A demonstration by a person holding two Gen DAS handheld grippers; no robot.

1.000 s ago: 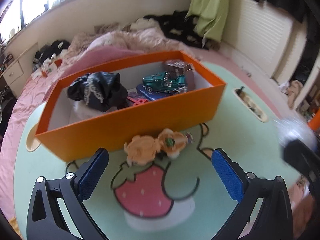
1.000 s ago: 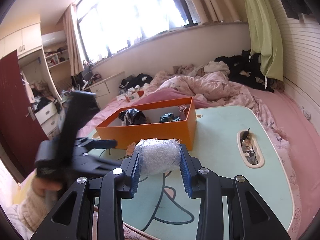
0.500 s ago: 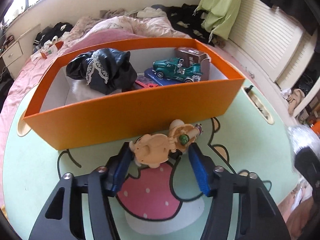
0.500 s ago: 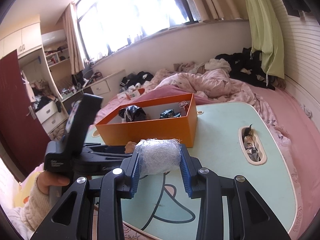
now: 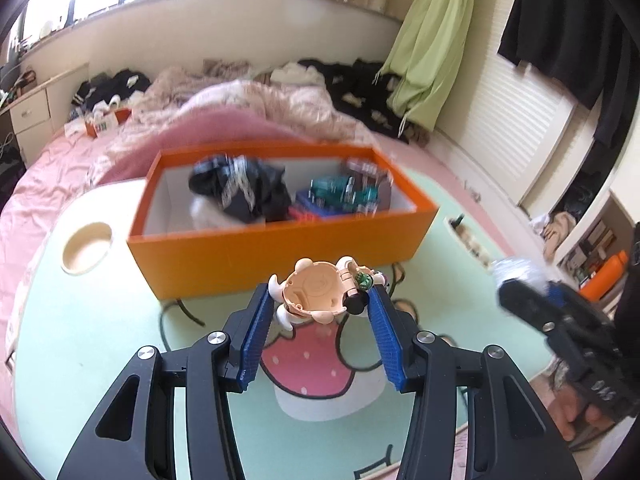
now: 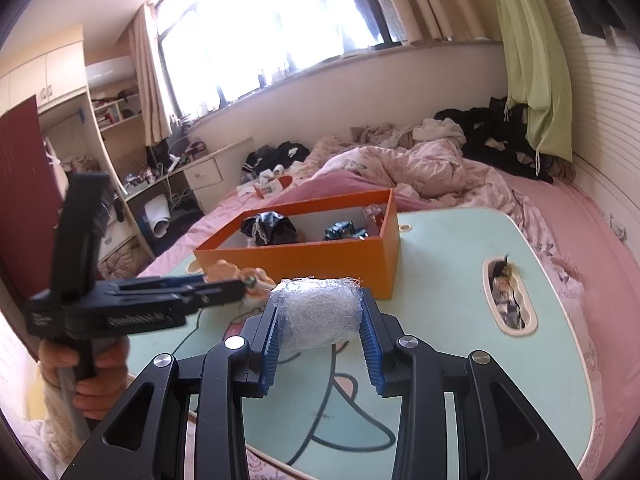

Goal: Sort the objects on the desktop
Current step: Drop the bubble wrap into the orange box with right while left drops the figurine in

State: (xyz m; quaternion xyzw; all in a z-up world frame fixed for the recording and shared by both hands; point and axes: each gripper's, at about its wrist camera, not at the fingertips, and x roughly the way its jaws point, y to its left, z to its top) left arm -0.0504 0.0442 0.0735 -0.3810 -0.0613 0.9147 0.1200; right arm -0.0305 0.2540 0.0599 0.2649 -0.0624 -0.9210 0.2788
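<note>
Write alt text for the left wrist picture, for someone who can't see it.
The left tool is closing, its blue pads gripping a peach-coloured toy figure above a mint-green table. Beyond stands an open orange box holding a black cloth and a green toy car.

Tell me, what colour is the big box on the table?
Orange outside, white inside. The box shows best in the left wrist view.

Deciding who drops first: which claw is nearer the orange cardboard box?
Left. The left claw, closing on the peach plastic toy, hangs just before the orange cardboard box; the right claw holds the clear-wrapped roll farther back.
</note>
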